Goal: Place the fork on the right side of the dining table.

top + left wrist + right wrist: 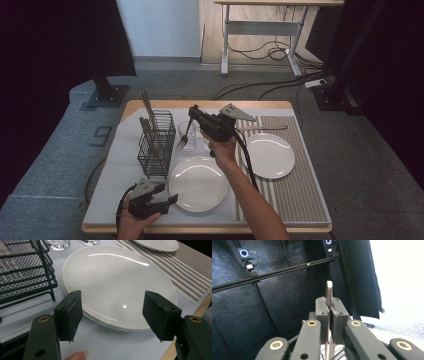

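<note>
**Fork held aloft over the set table**

A wooden table [210,104] under a pale cloth stands on grey carpet between black curtains, with a desk at 12 o'clock. The right gripper [194,112] is clamped on a silver fork [184,138], whose tines hang down in front of the glasses [187,135], at 3 o'clock of the wire basket [156,145]. The right gripper view shows the handle end [329,291] poking above the pinched jaws. The left gripper [174,201] rests spread wide at 9 o'clock of the near plate [117,282].
</note>
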`<state>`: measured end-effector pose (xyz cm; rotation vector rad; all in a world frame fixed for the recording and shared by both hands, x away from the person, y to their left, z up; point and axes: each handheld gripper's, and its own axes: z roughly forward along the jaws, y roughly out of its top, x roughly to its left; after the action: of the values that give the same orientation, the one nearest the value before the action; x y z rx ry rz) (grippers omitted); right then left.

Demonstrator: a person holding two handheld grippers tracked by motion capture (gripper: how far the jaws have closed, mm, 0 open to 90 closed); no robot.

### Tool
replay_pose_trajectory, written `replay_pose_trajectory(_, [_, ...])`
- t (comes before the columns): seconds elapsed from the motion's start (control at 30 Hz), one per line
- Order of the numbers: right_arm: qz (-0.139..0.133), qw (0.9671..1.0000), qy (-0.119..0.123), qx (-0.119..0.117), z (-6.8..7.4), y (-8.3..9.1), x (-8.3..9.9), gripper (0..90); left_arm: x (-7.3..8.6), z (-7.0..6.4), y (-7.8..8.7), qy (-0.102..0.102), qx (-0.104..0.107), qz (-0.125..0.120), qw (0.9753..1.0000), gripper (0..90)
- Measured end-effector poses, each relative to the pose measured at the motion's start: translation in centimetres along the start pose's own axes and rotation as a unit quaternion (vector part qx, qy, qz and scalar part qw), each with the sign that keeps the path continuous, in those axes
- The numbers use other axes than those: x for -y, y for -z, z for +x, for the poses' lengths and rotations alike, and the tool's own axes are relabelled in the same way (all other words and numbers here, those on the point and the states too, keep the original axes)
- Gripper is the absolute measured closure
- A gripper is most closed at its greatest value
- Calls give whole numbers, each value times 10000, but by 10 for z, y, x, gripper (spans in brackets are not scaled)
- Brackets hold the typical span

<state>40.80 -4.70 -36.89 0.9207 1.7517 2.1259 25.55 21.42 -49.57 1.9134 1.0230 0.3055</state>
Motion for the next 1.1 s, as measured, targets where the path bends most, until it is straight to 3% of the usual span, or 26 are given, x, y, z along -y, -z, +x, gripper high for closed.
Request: replay_pose_trajectory(1.1, [-185,9998,-89,34,-9,35,5,857,0,-1,0,-37,-35,30,10000,324])
